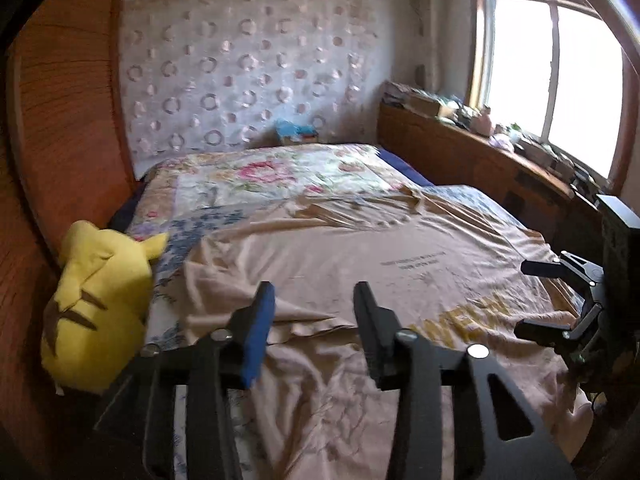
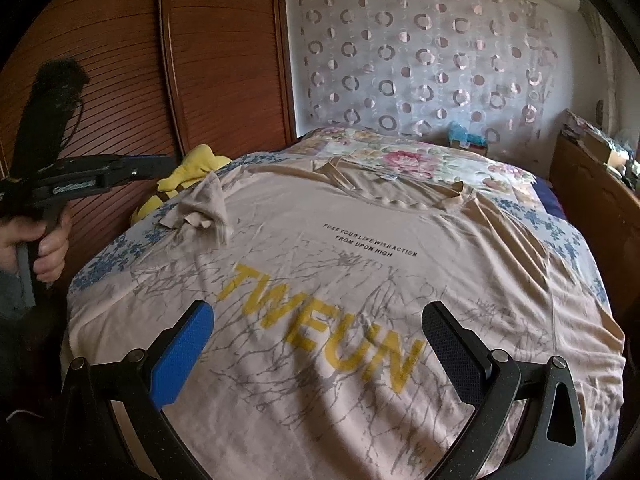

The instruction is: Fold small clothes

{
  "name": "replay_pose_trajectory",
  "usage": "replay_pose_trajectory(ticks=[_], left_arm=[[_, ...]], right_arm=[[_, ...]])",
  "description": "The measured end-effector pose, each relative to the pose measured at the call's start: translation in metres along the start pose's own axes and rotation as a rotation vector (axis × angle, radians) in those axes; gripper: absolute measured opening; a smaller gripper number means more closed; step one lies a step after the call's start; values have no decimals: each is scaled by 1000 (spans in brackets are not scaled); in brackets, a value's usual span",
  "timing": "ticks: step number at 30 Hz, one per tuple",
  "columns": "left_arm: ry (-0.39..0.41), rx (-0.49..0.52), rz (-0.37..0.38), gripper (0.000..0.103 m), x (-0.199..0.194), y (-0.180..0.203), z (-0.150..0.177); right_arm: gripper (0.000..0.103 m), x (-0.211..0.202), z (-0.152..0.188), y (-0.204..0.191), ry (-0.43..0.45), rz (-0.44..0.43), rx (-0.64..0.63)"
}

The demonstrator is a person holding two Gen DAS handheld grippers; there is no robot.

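Fingers (image 2: 452, 344) apart over T-shirt (image 2: 360, 280); plush (image 1: 96, 304) clearer left.

We see a wooden wardrobe (image 2: 120, 60) at left, a circle-patterned curtain (image 2: 420, 64) centre back, and a bright window (image 1: 552, 80) upper right

A yellow plush toy (image 1: 96, 304) lies left of the jaws; a floral quilt (image 1: 256, 178) spreads beyond them, cluttered wooden shelf (image 1: 472, 136) rightward.
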State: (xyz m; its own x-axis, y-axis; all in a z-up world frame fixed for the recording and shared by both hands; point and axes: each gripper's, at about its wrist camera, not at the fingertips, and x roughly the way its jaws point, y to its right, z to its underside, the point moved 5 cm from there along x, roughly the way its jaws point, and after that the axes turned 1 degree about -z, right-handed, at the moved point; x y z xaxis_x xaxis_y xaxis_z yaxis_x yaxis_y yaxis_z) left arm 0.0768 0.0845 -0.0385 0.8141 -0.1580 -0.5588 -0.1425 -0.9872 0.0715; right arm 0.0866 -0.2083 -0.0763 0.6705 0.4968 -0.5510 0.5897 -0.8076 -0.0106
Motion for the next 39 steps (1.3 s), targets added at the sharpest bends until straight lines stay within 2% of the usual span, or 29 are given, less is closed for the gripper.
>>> replay_pose_trajectory(ticks=[1,3,5,7,11,16,20,24,26,31,35,39], left_arm=[[7,-17,-2,53,-3,-5,2],[19,-45,-23,71,-9,-16,7],[33,-67,-54,78,-17,-30,12],[47,-85,-76,78,-22,-40,17],[98,-114,-168,78,-33,-58,24],[121,-130,-225,78,-38,-75,32],[120,-145,-248,78,-39,-84,38],[102,-146,-257,78,-41,-89,46],[97,-146,-268,78,-42,-93,50],[84,-158,-281,78,-45,-101,60],[81,-167,-287,78,-46,-106,64],[81,-170,-287,78,-48,-108,66]], right_arm=[[102,2,-1,-2,0,-10,-3],[101,5,-5,-6,1,-26,-22],[94,11,-13,-8,-1,-42,-41],[89,20,-23,-12,-5,-79,-60],[75,42,-49,-26,14,-128,-123],[65,79,-75,-46,28,-207,-177],[59,109,-88,-67,7,-292,-221],[54,143,-90,-97,-55,-382,-268],[44,160,-88,-112,-95,-420,-284],[44,195,-84,-143,-175,-478,-346],[44,221,-83,-161,-235,-478,-388],[44,246,-83,-178,-259,-465,-442]])
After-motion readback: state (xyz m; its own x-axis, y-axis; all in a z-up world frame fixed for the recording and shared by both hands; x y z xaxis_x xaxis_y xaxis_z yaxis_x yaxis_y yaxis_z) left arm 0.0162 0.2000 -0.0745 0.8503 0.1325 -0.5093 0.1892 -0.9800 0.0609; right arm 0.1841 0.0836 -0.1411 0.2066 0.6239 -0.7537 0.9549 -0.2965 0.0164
